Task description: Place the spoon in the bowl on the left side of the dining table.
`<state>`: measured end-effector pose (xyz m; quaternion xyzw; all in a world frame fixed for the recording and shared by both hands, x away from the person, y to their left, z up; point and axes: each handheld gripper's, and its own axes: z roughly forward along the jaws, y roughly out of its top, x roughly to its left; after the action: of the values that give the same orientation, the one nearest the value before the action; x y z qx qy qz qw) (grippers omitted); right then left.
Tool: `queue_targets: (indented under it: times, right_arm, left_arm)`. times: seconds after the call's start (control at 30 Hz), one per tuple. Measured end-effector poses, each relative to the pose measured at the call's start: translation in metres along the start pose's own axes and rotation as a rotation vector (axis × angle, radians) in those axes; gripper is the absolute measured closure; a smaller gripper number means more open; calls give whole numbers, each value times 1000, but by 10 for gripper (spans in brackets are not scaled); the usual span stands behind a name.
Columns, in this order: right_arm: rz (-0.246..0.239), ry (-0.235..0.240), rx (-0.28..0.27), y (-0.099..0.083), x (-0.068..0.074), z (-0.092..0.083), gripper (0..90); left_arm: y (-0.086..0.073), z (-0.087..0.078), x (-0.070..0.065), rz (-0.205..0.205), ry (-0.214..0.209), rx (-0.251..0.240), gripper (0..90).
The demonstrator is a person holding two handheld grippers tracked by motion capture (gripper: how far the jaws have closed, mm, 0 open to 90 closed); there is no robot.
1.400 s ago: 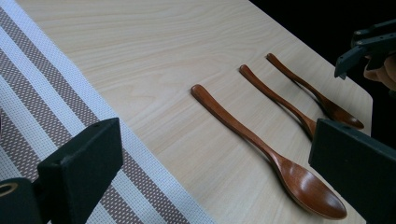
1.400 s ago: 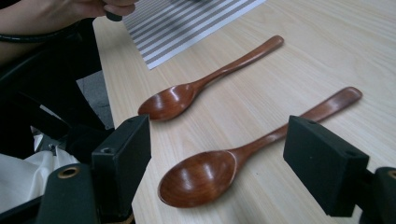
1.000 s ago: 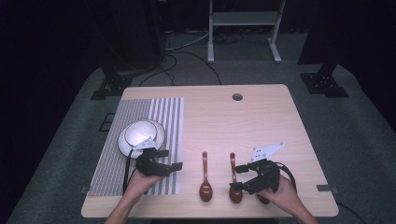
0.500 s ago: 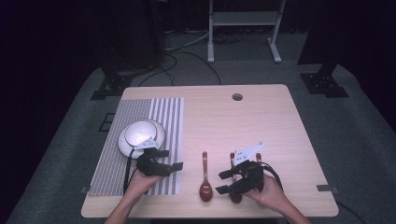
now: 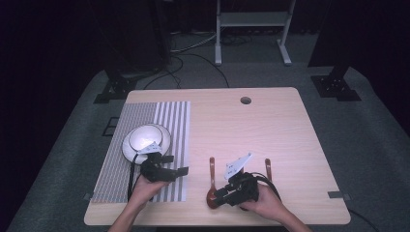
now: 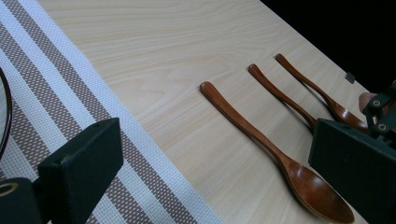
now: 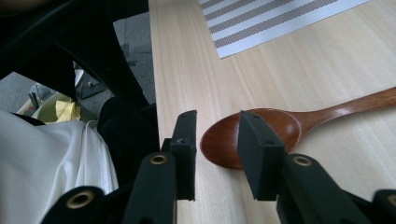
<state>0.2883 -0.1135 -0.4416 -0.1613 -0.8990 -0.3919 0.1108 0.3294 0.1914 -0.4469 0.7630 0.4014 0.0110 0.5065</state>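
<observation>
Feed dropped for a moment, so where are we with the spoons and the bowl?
Done: nothing visibly; the bowl sits on the striped mat and three wooden spoons lie on the table. In hand: the right gripper, open, is at one spoon's bowl. The left gripper is open. Left: every pickup.

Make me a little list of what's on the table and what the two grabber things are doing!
table: light wooden top, small round hole near the far edge
mat: striped placemat on the left side
bowl: white bowl resting on the placemat
spoons: three brown wooden spoons lying side by side, handles pointing away from the person
left gripper: over the placemat, jaws wide apart, holding nothing
right gripper: at the bowl end of the leftmost spoon, jaws apart, not yet closed on it
</observation>
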Motion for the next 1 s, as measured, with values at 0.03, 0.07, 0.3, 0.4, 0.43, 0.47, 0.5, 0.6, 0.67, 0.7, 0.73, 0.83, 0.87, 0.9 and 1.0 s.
queue_targets:
  times: [0.03,0.07,0.3,0.4,0.43,0.47,0.5,0.6,0.67,0.7,0.73,0.83,0.87,0.9,1.0]
  right_arm:
    - [-4,0,6,0,1,2,703]
    - [-7,2,11,0,1,4,714]
    - [-22,8,37,0,3,16,776]
    - [-31,1,49,0,2,20,786]
    - [-28,-2,57,0,2,21,786]
    - [-31,-4,62,-1,2,23,786]
    - [-32,-10,70,-2,2,25,791]
    - [-52,-41,106,-6,4,31,791]
    - [-63,-53,98,-8,7,32,792]
    - [-72,-63,95,-8,8,32,791]
    - [-91,-85,88,-9,11,32,778]
    - [-113,-107,78,-11,14,33,781]
    - [-113,-108,72,-12,15,33,781]
    - [-116,-108,66,-13,15,33,781]
    - [-125,-110,55,-15,15,32,781]
  left_arm:
    - [0,0,0,0,0,1,21]
    - [0,0,0,-2,0,0,21]
    - [0,1,0,-4,-2,3,21]
    - [0,0,0,-5,-4,3,21]
    - [0,0,0,-6,-5,3,21]
    - [0,0,0,-6,-5,3,21]
    - [0,0,0,-8,-5,2,21]
    - [0,0,0,-9,-7,1,21]
    - [0,-1,0,-16,-15,-13,21]
    - [2,-2,0,-15,-20,-23,21]
    - [2,-3,0,-16,-20,-30,22]
    - [2,-2,-1,-32,-28,-32,22]
    - [2,-1,-1,-34,-33,-30,22]
    - [2,0,-1,-34,-36,-24,23]
    - [3,3,-3,-37,-41,-25,23]
